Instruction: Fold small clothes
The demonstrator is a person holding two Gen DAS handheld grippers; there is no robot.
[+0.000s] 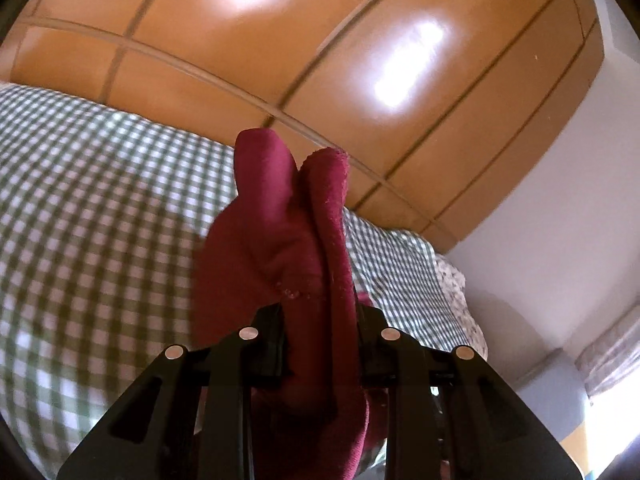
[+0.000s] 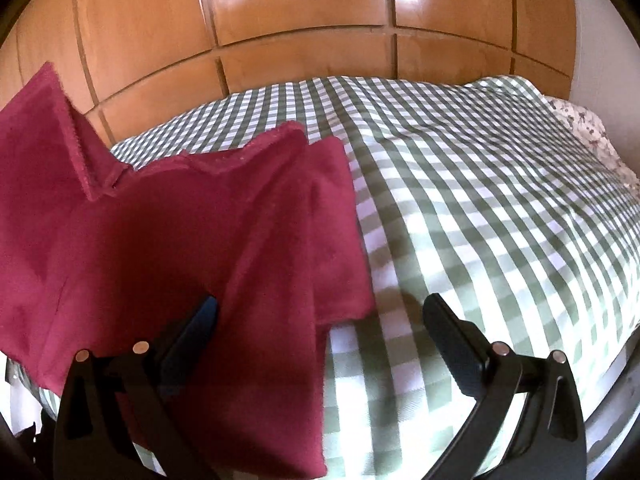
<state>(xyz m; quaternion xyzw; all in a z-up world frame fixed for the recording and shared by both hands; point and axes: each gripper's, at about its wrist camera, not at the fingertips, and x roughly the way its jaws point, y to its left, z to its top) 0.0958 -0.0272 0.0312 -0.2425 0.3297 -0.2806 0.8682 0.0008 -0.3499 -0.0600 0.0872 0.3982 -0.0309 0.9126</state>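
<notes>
**Red cloth held up over the bed**

Jaws on the left gripper (image 1: pixel 320 316) are pinched tight on the red cloth (image 2: pixel 192 248), likely to lift one edge so it can be folded over. Bunched cloth sticks up past the fingers there. Farther right, the cloth hangs and spreads onto the checked bed cover (image 2: pixel 480 208). Jaws on the right gripper (image 2: pixel 320 320) are wide apart and hold nothing; one finger is over the cloth, maybe ready to grab it. No box or basket shows.
</notes>
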